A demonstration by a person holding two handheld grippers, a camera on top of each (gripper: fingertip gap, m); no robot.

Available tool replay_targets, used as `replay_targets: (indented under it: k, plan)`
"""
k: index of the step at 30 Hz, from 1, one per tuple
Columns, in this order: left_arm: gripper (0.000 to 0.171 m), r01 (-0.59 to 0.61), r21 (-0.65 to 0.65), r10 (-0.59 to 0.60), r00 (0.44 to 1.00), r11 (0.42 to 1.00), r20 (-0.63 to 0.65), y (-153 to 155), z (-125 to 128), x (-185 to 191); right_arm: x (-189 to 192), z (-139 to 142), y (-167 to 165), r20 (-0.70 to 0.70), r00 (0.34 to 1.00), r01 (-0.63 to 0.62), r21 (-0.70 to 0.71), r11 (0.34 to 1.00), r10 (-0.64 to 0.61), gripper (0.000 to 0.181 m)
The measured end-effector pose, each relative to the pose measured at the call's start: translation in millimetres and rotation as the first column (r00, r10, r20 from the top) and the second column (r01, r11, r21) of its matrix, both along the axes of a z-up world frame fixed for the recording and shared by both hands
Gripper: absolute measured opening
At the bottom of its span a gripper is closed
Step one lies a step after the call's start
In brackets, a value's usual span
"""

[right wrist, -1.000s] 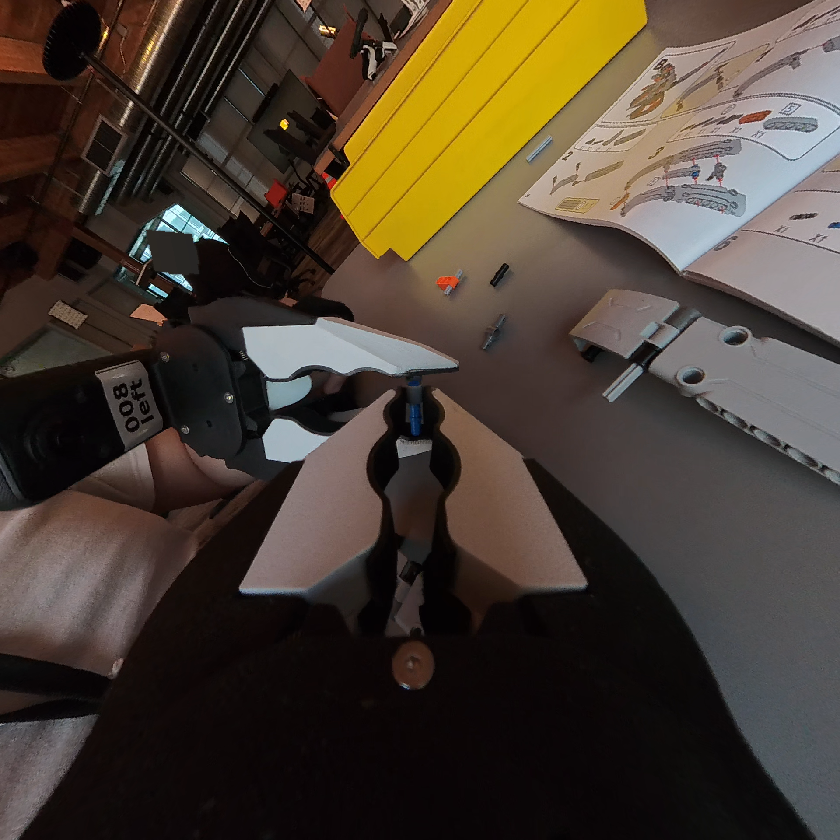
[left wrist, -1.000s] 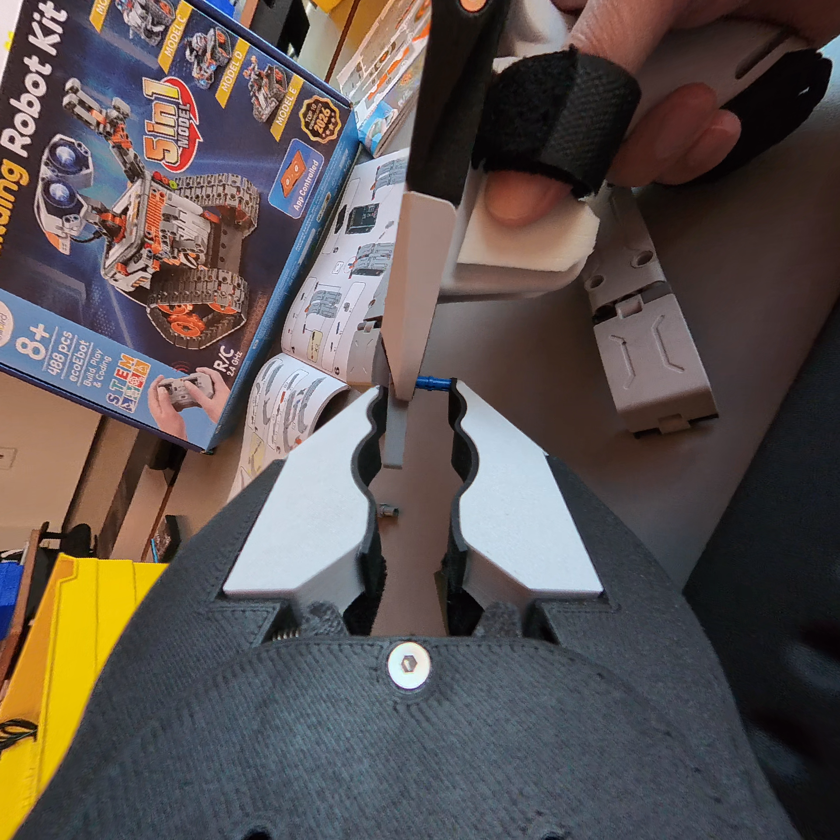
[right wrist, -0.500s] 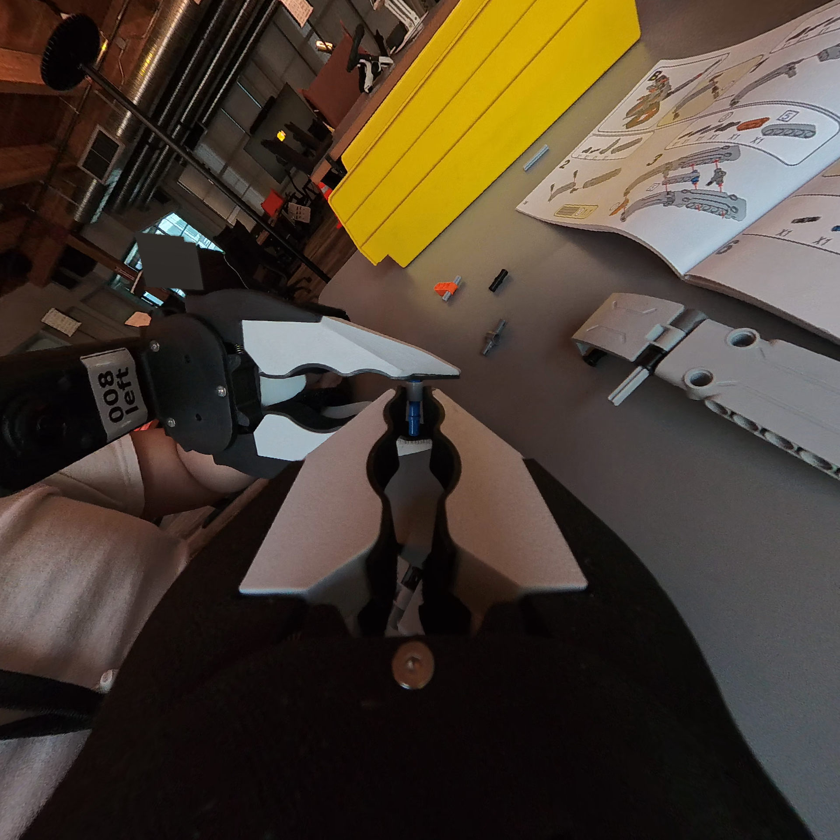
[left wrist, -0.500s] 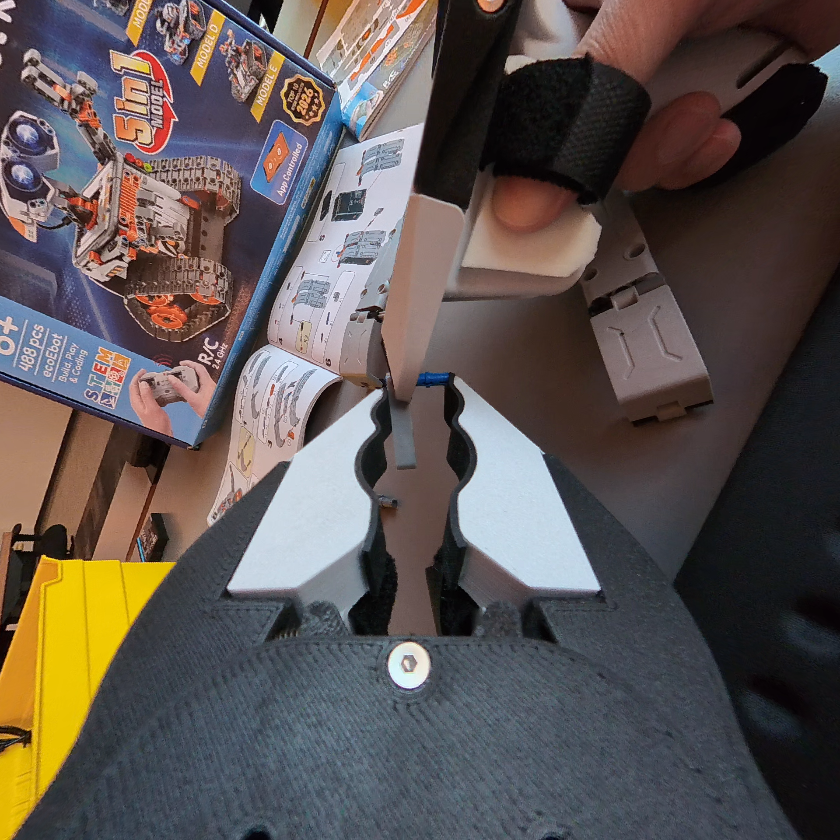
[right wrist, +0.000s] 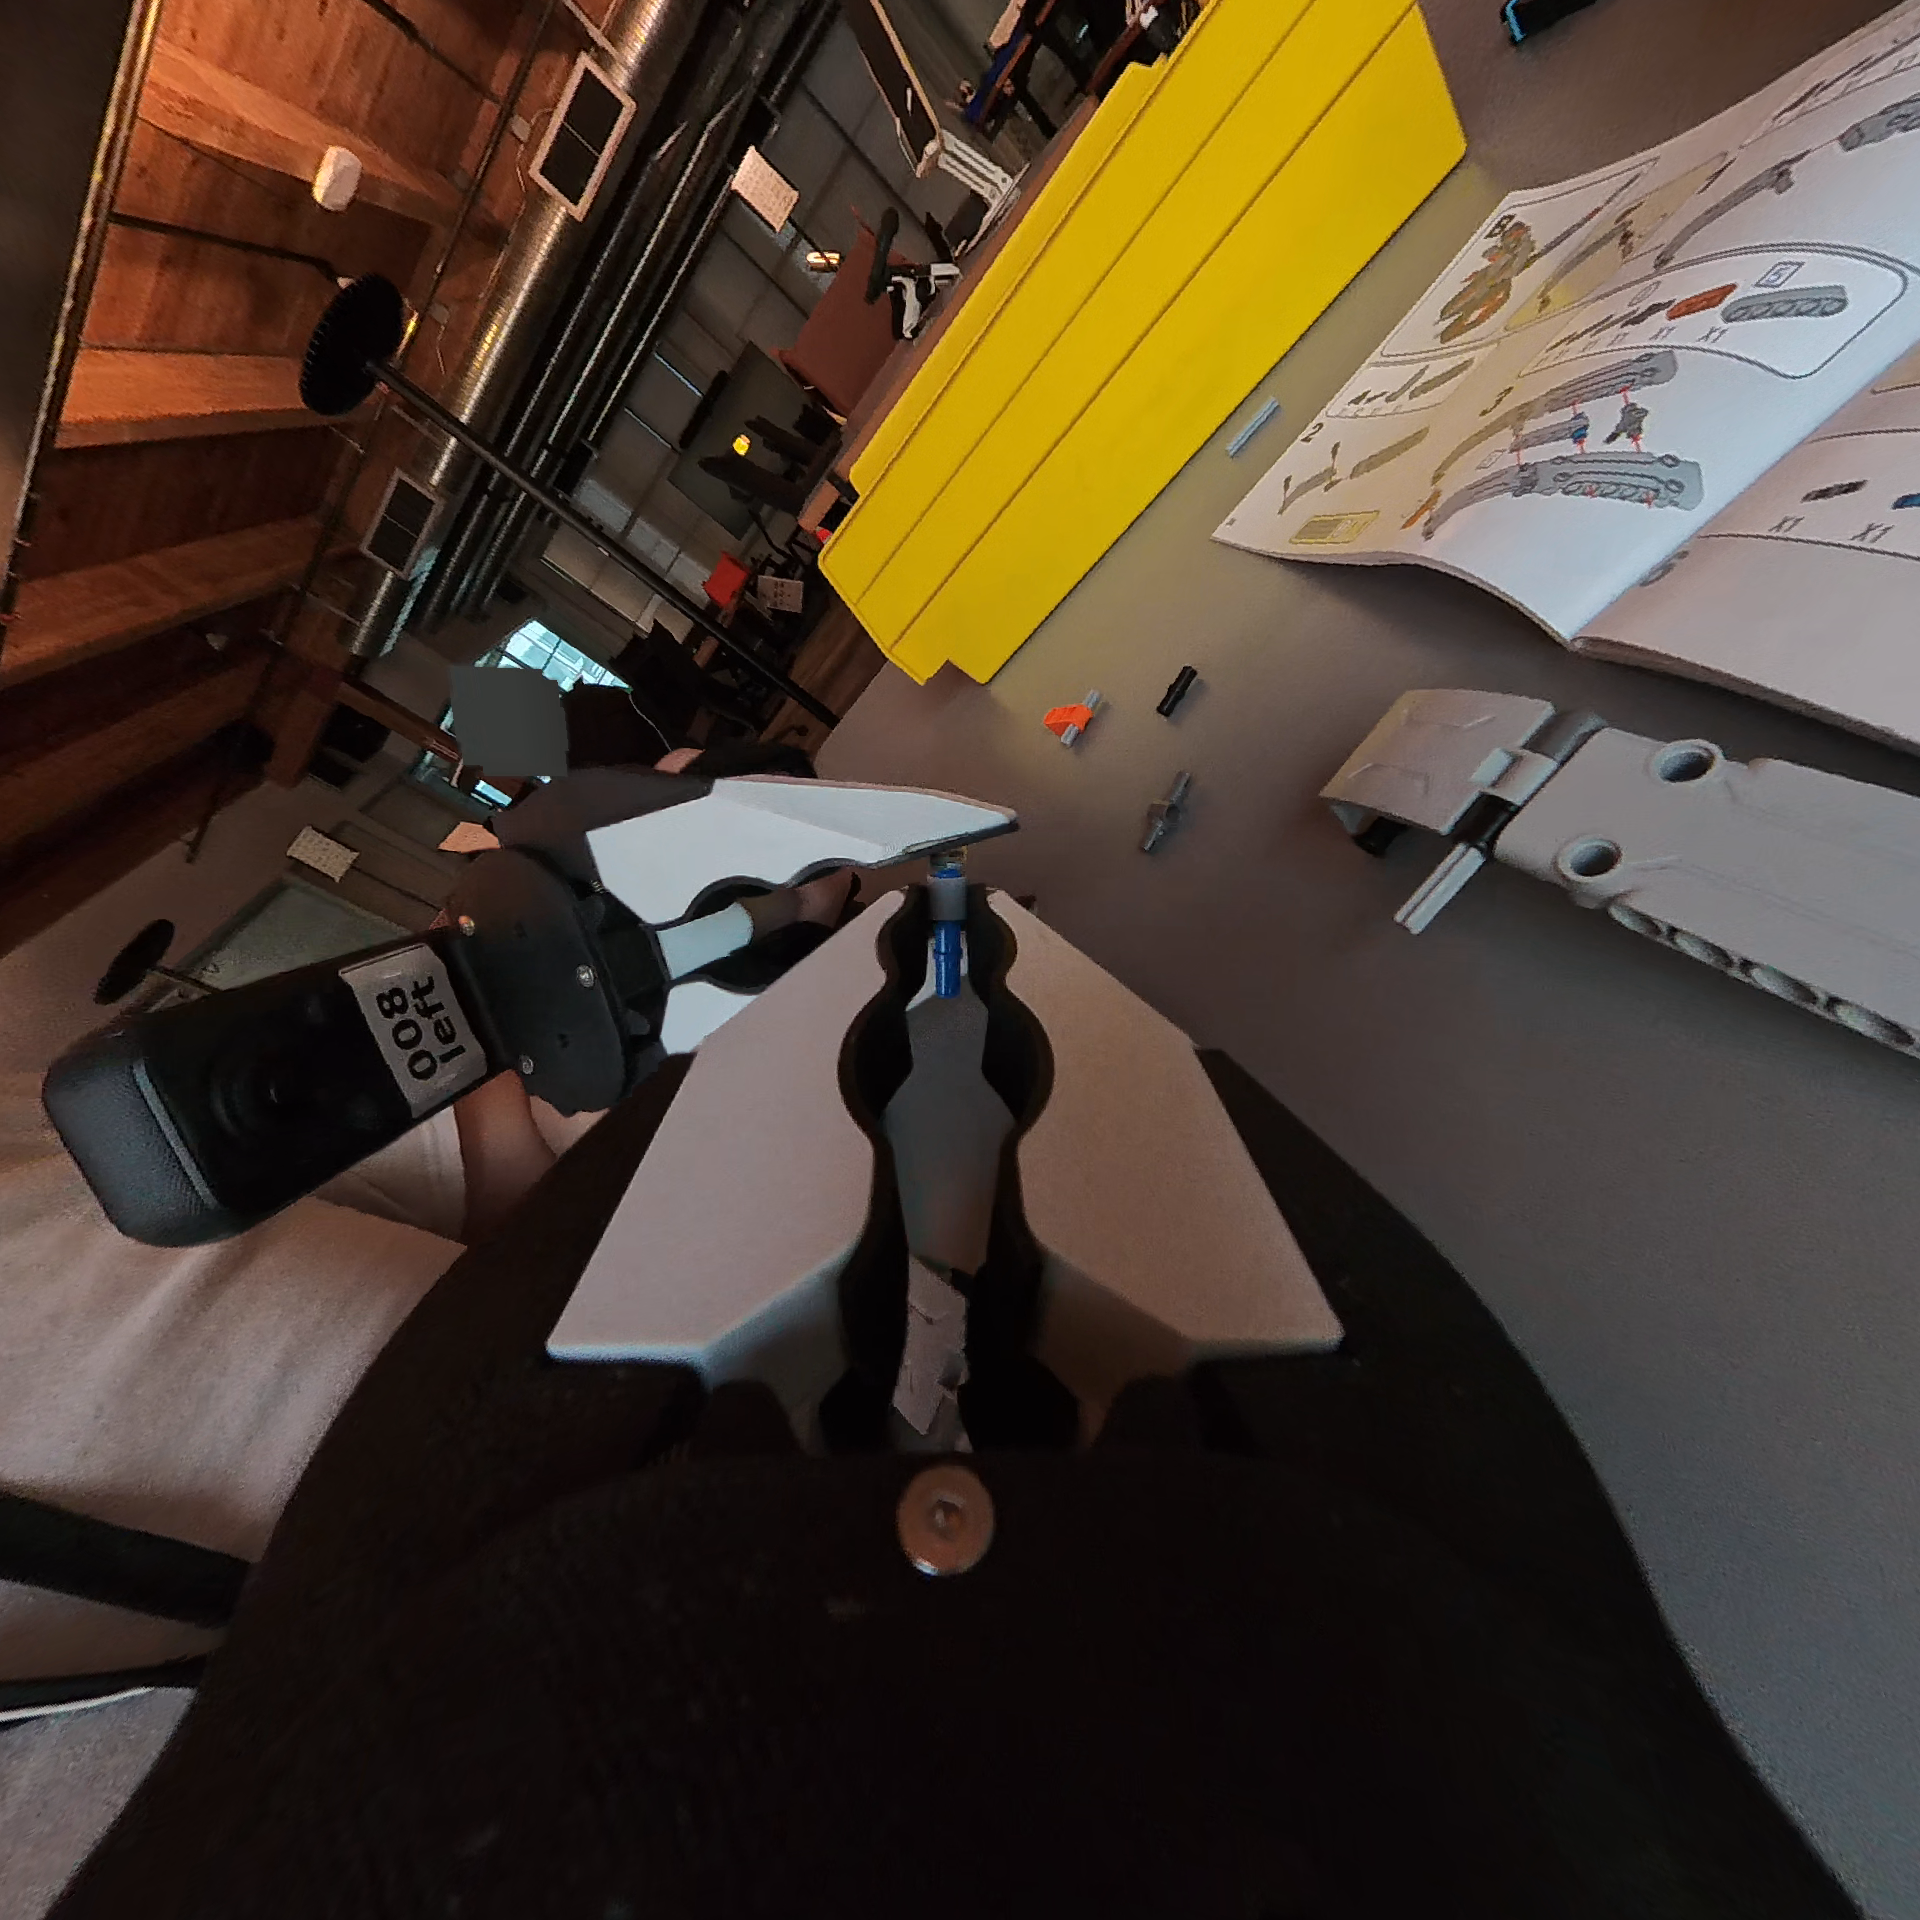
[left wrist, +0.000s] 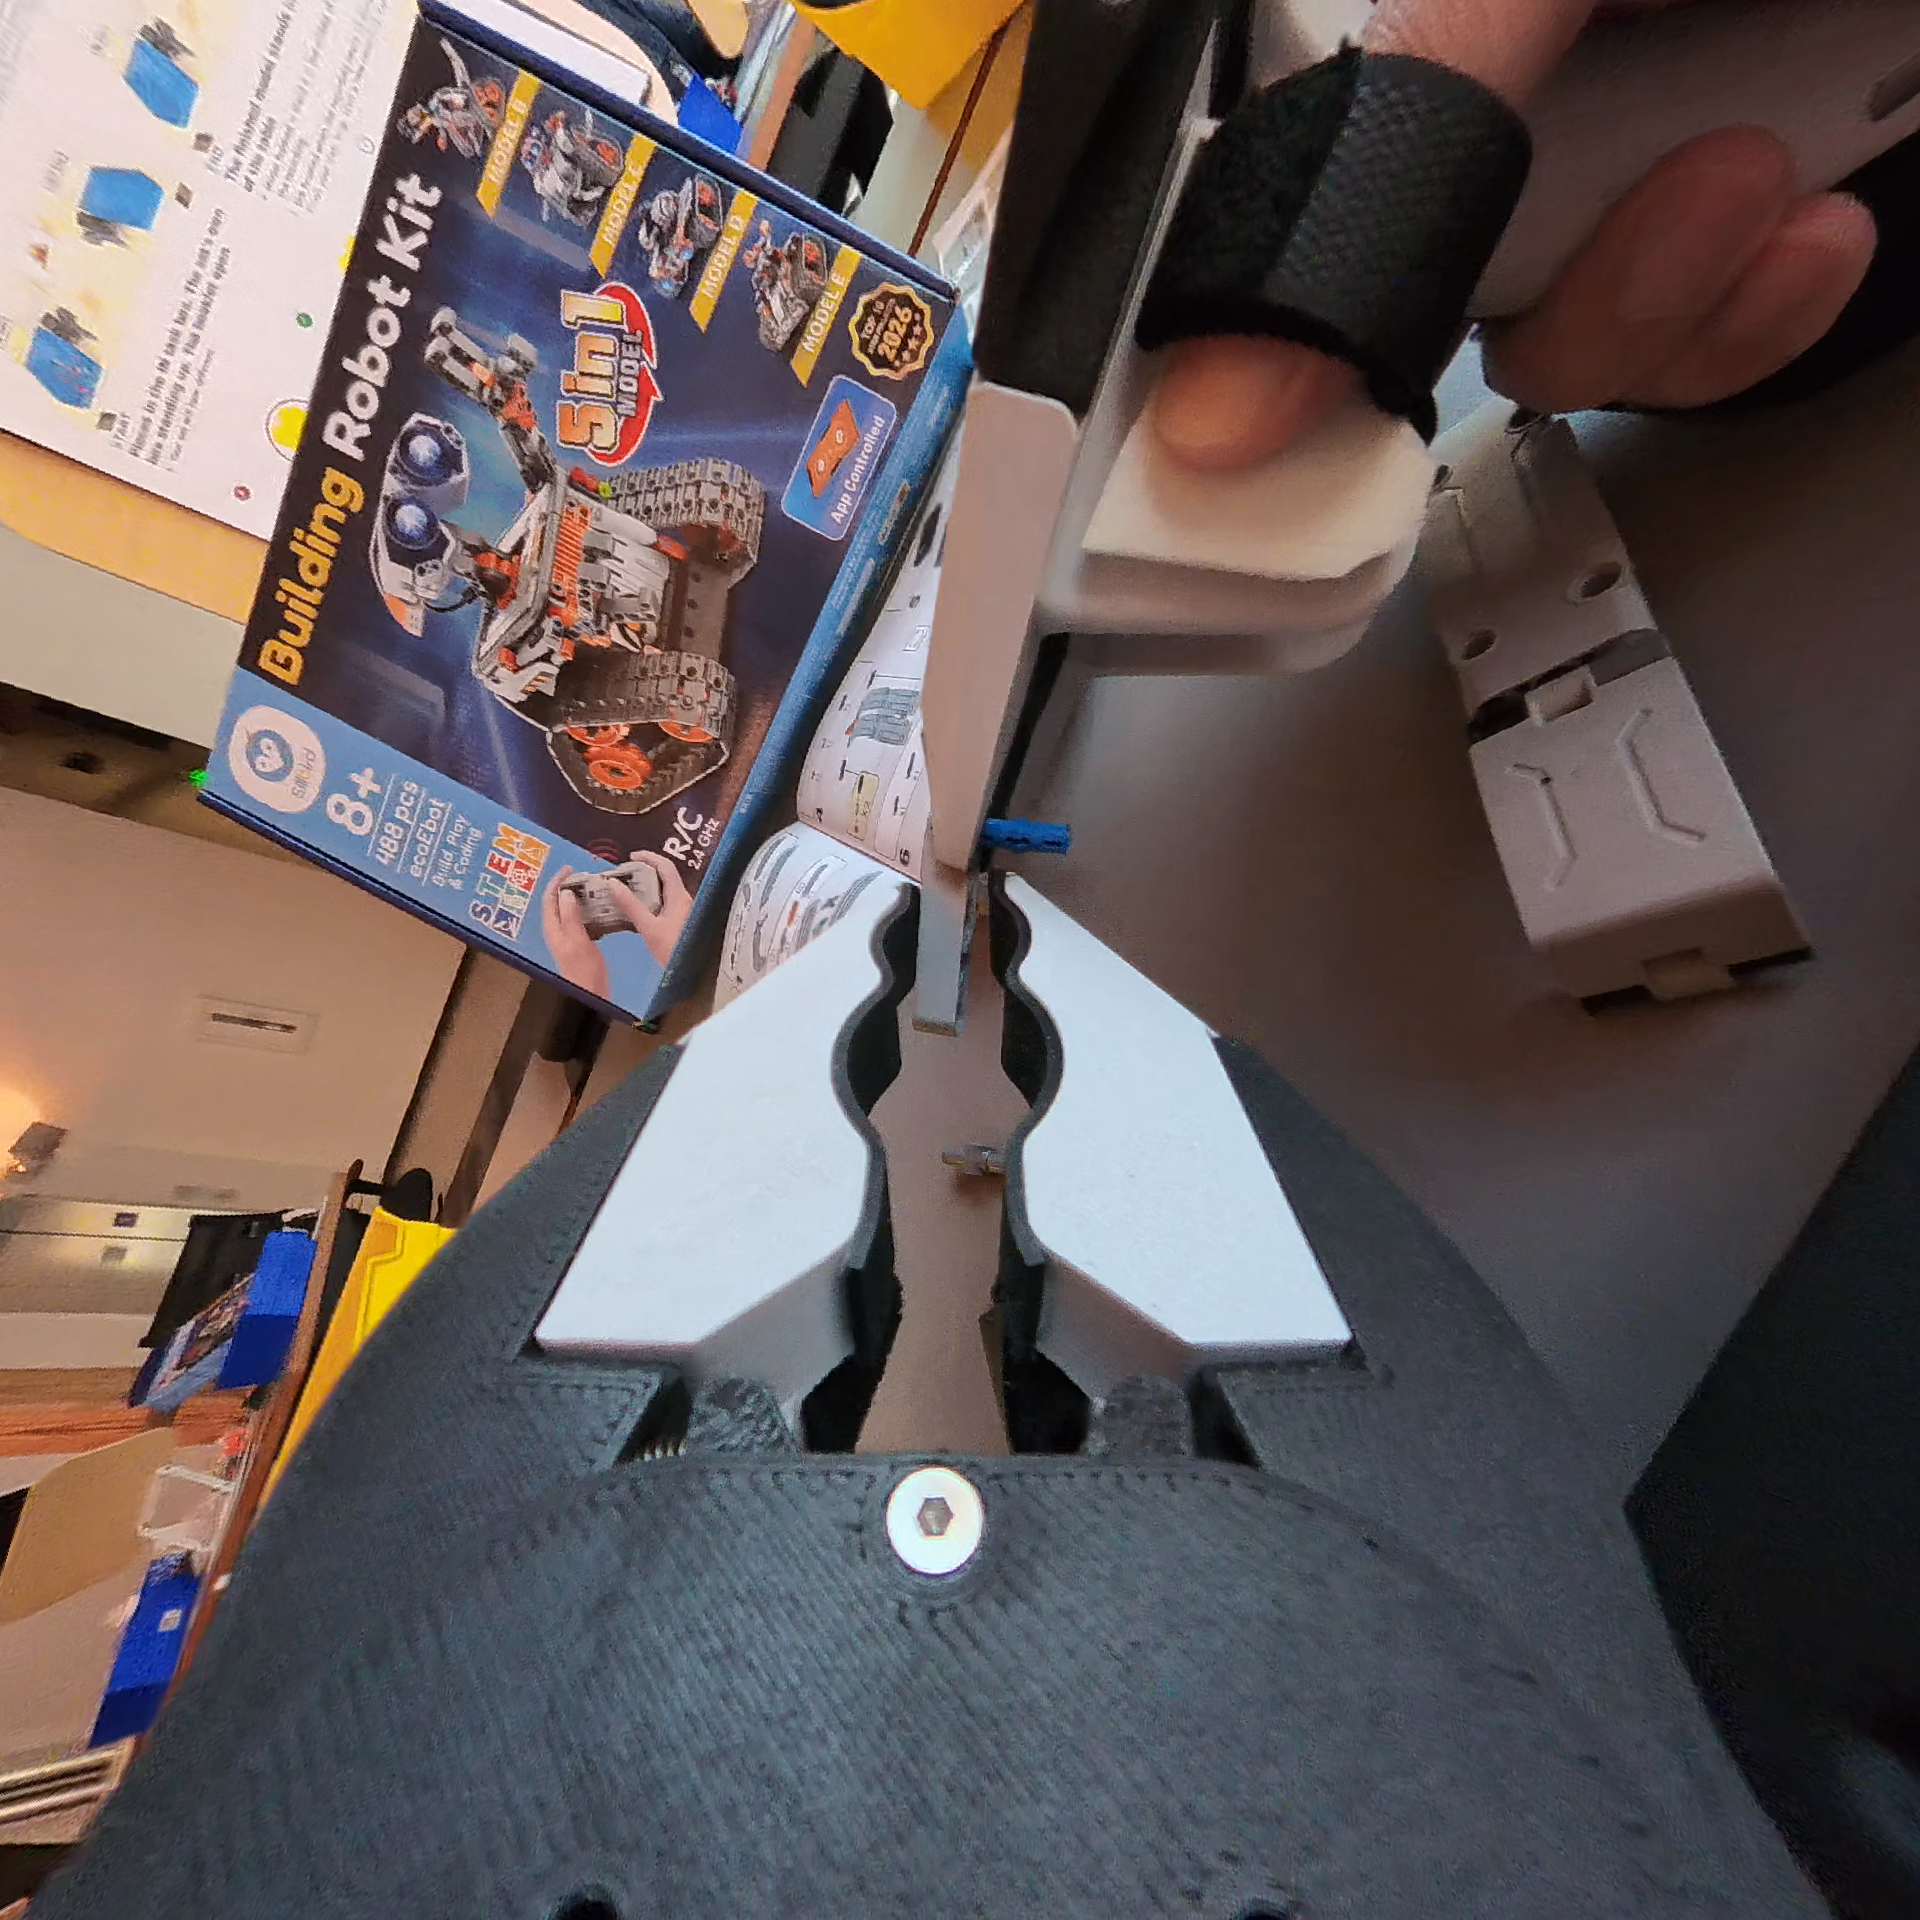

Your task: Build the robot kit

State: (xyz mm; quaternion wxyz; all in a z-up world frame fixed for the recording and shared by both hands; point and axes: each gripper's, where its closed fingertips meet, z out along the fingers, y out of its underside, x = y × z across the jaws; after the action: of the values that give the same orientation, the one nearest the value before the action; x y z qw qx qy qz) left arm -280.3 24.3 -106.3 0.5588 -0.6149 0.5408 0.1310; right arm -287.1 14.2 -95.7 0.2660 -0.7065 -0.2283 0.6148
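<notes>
Left wrist view first: the left gripper (left wrist: 951,904) is seen drawn in narrow, a thin grey strip (left wrist: 940,966) pinched upright between its tips. Just above, the right gripper (right wrist: 943,904) is closed on a small blue pin (right wrist: 943,945), and the pin's pale end is brought right up against the strip, touching or very nearly; which cannot be told. A strapped hand (left wrist: 1662,239) is seen on the right gripper's trigger. On the grey table (right wrist: 1455,1247) a large grey hinged part (right wrist: 1662,831) is laid near an open instruction booklet (right wrist: 1610,416). An orange piece (right wrist: 1070,717), a black pin (right wrist: 1176,690), a yellow bin (right wrist: 1143,312) and a kit box (left wrist: 582,499) are left well apart.
</notes>
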Motion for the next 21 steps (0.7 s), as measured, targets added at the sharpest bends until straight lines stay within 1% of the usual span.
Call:
replay_targets:
  k: [5,9,14,18,20,21]
  plan:
    - [0.022,0.037,-0.027,-0.037,0.999,0.999,0.014,-5,-3,5,0,-2,0,-0.02,1.0,-0.018,-0.05,0.999,0.017,0.006]
    - [0.01,0.043,-0.083,-0.038,0.997,0.996,0.064,-5,-4,3,1,-4,-2,-0.035,0.998,-0.05,-0.105,0.993,0.047,0.005]
    - [0.007,0.056,-0.171,-0.036,0.992,0.984,0.117,-7,-5,2,0,-4,-3,-0.022,0.998,-0.068,-0.088,0.994,0.066,0.005]
    - [0.006,0.112,-0.29,-0.047,0.974,0.951,0.22,-10,-5,3,0,-1,-5,0.006,0.996,-0.089,-0.001,0.996,0.089,0.005]
    - [0.006,0.154,-0.346,-0.056,0.959,0.926,0.279,-13,-3,3,-1,4,-8,0.018,0.994,-0.109,0.07,0.992,0.108,0.012]
    - [0.006,0.176,-0.37,-0.062,0.952,0.912,0.3,-14,-4,4,-2,7,-10,0.022,0.993,-0.115,0.115,0.987,0.113,0.02]
